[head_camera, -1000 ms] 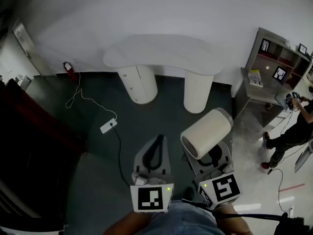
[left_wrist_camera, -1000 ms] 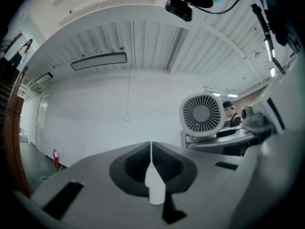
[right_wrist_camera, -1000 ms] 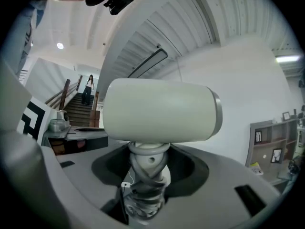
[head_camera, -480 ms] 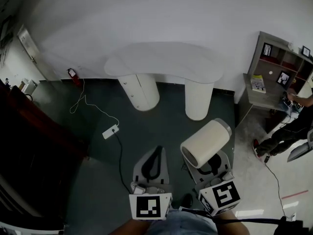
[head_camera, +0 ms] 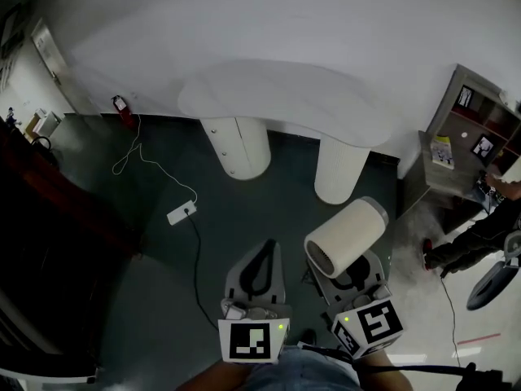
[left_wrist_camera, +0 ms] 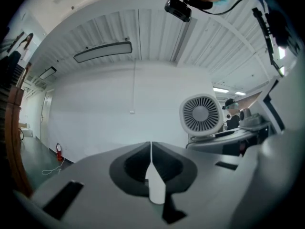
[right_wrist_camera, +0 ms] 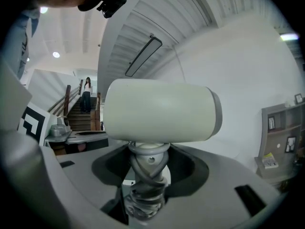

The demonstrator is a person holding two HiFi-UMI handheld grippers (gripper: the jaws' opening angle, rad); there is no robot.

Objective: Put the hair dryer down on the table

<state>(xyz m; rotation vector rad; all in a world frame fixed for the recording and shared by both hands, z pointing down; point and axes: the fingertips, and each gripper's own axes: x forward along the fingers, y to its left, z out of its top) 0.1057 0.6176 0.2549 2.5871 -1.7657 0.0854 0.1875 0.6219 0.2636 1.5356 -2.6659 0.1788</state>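
A cream, barrel-shaped hair dryer (head_camera: 346, 236) stands up out of my right gripper (head_camera: 358, 274), low in the head view and right of centre. In the right gripper view its barrel (right_wrist_camera: 159, 111) lies crosswise above the jaws. My right gripper (right_wrist_camera: 147, 185) is shut on the cord-wrapped handle. My left gripper (head_camera: 261, 257) is beside it with its jaws together and nothing in them; its own view shows the closed seam of the gripper (left_wrist_camera: 151, 159) and the hair dryer's round grille (left_wrist_camera: 201, 114). The white kidney-shaped table (head_camera: 285, 100) stands ahead on two round legs, well apart from both grippers.
A white power strip (head_camera: 181, 213) and its cable lie on the dark floor to the left, near a red fire extinguisher (head_camera: 122, 108). Dark wooden furniture (head_camera: 49, 218) runs along the left. A grey shelf unit (head_camera: 468, 129) and a person (head_camera: 480, 226) are at the right.
The head view has drifted, so the table sits slightly lower and to the right. The person at the right has moved toward the frame's edge. Both grippers keep their places and the hair dryer stays held.
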